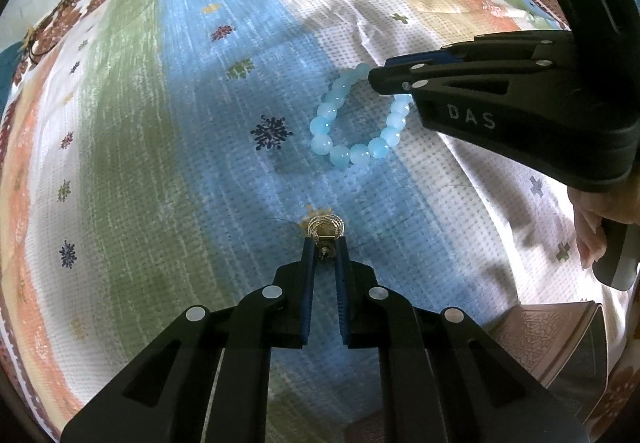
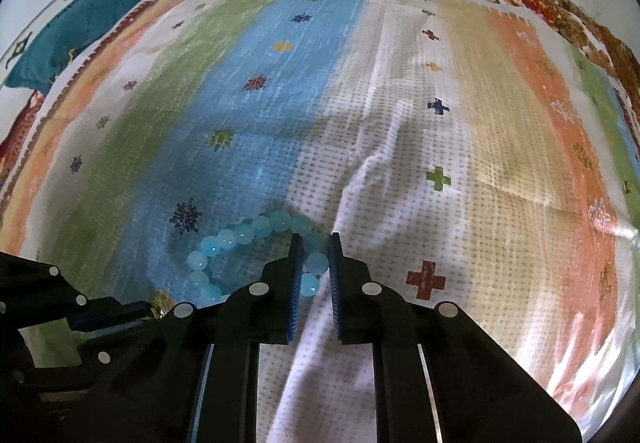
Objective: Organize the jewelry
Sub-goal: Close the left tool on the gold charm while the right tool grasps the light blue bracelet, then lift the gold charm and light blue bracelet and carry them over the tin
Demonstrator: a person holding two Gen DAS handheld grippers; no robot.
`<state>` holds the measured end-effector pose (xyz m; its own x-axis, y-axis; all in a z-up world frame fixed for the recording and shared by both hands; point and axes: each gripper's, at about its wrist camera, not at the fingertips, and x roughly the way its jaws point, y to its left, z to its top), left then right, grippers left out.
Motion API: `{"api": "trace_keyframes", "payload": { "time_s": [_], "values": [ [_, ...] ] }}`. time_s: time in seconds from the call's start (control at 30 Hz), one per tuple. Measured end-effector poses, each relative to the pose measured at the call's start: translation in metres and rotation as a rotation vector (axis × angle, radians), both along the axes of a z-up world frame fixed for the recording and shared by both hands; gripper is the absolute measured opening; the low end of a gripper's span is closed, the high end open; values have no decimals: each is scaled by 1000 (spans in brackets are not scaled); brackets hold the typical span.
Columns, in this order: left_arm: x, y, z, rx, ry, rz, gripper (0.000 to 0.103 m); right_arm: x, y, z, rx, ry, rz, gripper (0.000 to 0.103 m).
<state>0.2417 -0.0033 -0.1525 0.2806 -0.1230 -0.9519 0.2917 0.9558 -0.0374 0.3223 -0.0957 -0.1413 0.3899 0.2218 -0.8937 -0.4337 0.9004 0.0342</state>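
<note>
Two pieces of jewelry are pinched on the striped bedspread (image 1: 120, 123): the blue bead bracelet (image 1: 352, 123), far right, by the right hand-held gripper (image 2: 314, 239), and the small gold earring (image 1: 324, 229), nearer, by the left hand-held gripper (image 1: 325, 243).

Both tools (image 1: 324, 239) (image 2: 314, 239) clamped, pointing down

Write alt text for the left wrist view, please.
A black two-finger left gripper is shut on a small gold twisted-wire earring over a striped patterned cloth. Beyond it, the black right gripper pinches a pale blue round-bead bracelet.
</note>
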Motion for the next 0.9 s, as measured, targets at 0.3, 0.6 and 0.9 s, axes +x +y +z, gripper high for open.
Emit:
{"api": "trace_keyframes", "payload": {
  "time_s": [0.3, 0.6, 0.9],
  "values": [
    [-6, 0, 3, 2, -7, -8, 9, -7, 1, 6, 10, -2, 13, 12],
    [-12, 1, 16, 2, -32, -3, 9, -15, -7, 10, 23, 9, -3, 12],
    [-22, 4, 37, -25, -60, 6, 9, -25, -7, 25, 38, -1, -6, 12]
  ]
}}
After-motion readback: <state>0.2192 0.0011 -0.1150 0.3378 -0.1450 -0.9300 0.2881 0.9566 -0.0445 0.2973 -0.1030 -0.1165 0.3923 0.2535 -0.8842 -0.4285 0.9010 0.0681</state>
